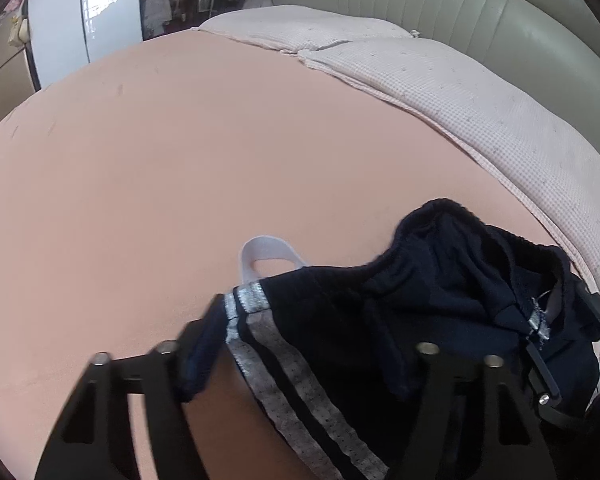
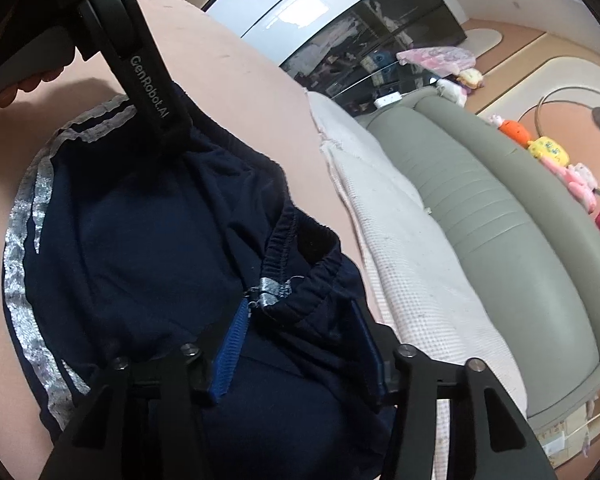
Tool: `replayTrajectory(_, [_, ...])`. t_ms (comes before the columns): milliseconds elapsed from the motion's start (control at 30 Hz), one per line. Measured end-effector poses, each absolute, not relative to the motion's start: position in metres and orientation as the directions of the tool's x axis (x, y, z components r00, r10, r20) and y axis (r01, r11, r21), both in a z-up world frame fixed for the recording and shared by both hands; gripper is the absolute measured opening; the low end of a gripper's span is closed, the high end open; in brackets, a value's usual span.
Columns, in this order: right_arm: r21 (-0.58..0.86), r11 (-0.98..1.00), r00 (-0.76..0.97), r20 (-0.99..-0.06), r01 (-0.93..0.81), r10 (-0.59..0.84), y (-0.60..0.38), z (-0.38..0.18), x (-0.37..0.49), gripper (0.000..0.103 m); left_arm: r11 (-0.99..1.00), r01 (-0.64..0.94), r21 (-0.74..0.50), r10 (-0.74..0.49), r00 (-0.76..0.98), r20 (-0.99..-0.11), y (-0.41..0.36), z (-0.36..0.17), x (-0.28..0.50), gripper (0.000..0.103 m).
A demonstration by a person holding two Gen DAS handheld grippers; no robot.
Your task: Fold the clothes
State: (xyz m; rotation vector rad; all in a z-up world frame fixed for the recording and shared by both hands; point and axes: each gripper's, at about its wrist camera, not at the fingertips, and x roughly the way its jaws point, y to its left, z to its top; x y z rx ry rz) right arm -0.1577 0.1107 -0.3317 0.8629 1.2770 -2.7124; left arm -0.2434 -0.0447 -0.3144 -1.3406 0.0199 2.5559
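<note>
Pink bed sheet [image 1: 180, 160]; navy shorts [image 2: 140, 240] bunched, waistband toward the pillows [image 1: 440, 80].

A pink-sheeted bed [image 1: 160, 160] with a white waffle blanket [image 1: 460, 96] beside a grey-green padded headboard [image 2: 500, 220], toys [image 2: 548, 152] scattered behind.

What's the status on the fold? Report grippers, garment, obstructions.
Left gripper and right gripper both spread wide, navy shorts between the fingers; grip unconfirmed. Shorts bunched on the pink bed sheet, unfolded. White pillows alongside, not blocking.
</note>
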Motion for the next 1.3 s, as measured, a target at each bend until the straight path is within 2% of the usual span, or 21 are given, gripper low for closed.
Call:
replayTrajectory(33, [-0.706, -0.663, -0.847, -0.491, 0.248, 0.206, 0.110, -0.332, -0.158, 0.048, -0.967, -0.236, -0.099, 0.216, -0.547, -0.809, -0.044, -0.314, -0.243, 0.045])
replayTrajectory(133, [-0.708, -0.660, -0.845, -0.494, 0.253, 0.206, 0.108, -0.334, -0.155, 0.042, -0.967, -0.239, -0.087, 0.209, -0.554, -0.806, -0.043, -0.314, -0.242, 0.038])
replayTrajectory(500, [-0.662, -0.689, -0.816, -0.550, 0.296, 0.179, 0.109, -0.335, -0.157, 0.026, -0.967, -0.246, -0.073, 0.205, -0.571, -0.795, -0.041, -0.316, -0.236, 0.032])
replayTrajectory(567, [-0.666, -0.681, -0.817, -0.550, 0.304, 0.173, 0.108, -0.336, -0.155, 0.019, -0.963, -0.267, -0.040, 0.194, -0.583, -0.789, -0.037, -0.313, -0.233, 0.027])
replayTrajectory(633, [-0.676, -0.671, -0.821, -0.544, 0.304, 0.176, 0.106, -0.338, -0.153, 0.016, -0.958, -0.285, -0.005, 0.183, -0.600, -0.779, -0.032, -0.310, -0.228, 0.018])
replayTrajectory(733, [-0.688, -0.663, -0.825, -0.534, 0.296, 0.185, 0.104, -0.338, -0.151, 0.015, -0.952, -0.303, 0.042, 0.163, -0.618, -0.769, -0.024, -0.308, -0.221, 0.012])
replayTrajectory(833, [-0.690, -0.665, -0.828, -0.527, 0.286, 0.191, 0.104, -0.337, -0.150, 0.015, -0.951, -0.303, 0.067, 0.146, -0.627, -0.765, -0.020, -0.309, -0.218, 0.011])
replayTrajectory(1300, [-0.715, -0.652, -0.834, -0.502, 0.253, 0.227, 0.100, -0.334, -0.151, 0.015, -0.965, -0.236, -0.113, 0.239, -0.618, -0.749, -0.041, -0.301, -0.214, 0.010])
